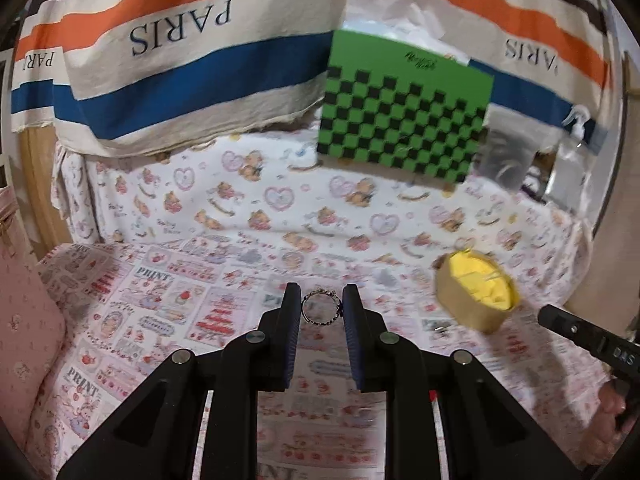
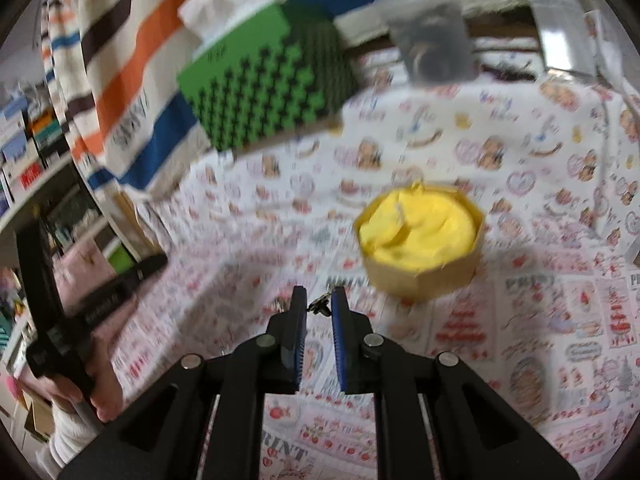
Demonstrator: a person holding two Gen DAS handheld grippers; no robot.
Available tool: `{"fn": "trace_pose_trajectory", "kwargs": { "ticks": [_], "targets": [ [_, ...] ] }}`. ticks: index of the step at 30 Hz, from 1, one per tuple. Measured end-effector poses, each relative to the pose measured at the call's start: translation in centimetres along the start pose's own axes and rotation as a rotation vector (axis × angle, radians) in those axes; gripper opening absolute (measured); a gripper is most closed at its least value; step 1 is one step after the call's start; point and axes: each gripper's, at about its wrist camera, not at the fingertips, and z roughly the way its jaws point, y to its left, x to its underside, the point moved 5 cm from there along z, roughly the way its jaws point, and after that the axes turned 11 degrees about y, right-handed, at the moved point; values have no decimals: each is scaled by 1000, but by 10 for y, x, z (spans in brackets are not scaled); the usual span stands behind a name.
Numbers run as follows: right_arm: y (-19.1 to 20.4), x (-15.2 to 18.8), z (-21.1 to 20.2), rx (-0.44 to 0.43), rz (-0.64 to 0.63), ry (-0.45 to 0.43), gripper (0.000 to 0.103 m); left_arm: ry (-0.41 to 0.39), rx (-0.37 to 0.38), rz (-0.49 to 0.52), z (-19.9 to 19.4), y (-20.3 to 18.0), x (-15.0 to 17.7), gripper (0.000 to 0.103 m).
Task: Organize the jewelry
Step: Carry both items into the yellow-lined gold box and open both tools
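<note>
My left gripper (image 1: pixel 321 307) is shut on a silver ornate ring (image 1: pixel 321 306), held upright between its pads above the printed cloth. My right gripper (image 2: pixel 319 305) is shut on a small dark metal jewelry piece (image 2: pixel 319 304), blurred. A tan paper box with yellow lining (image 1: pixel 476 293) sits to the right of the left gripper; in the right wrist view it (image 2: pixel 420 236) lies just ahead and right of the right gripper. The right gripper's body (image 1: pixel 588 336) shows at the left view's right edge; the left gripper's body (image 2: pixel 92 304) shows at the right view's left.
A green and black checkered tissue box (image 1: pixel 404 108) stands at the back against a striped PARIS cloth (image 1: pixel 180 52). Clear plastic containers (image 1: pixel 508 156) stand at the back right. A pink cushion (image 1: pixel 24 312) lies at the left. A printed cloth (image 1: pixel 168 304) covers the table.
</note>
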Motion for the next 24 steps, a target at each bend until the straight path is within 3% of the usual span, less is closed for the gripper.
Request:
{"fn": "trace_pose_trajectory", "kwargs": {
  "ticks": [4, 9, 12, 14, 16, 18, 20, 24],
  "targets": [
    [-14, -8, -16, -30, 51, -59, 11, 8, 36, 43, -6, -24, -14, 20],
    [-20, -34, -34, -52, 94, -115, 11, 79, 169, 42, 3, -66, -44, 20],
    [-18, -61, -44, -7, 56, -159, 11, 121, 239, 57, 18, -96, -62, 20],
    [-26, -78, -46, -25, 93, -190, 11, 220, 283, 79, 44, -118, -72, 20],
    [-35, -87, -44, -41, 122, -220, 11, 282, 320, 17, 69, -127, -79, 20],
    [-47, -88, -37, 5, 128, -274, 11, 362, 410, 14, 91, -142, -78, 20],
    [-56, -81, -19, 80, 119, -237, 11, 391, 446, 19, 104, -151, -75, 20],
    [-72, -67, 16, 63, 142, -130, 11, 377, 483, 8, 126, -158, -63, 20]
  ]
}}
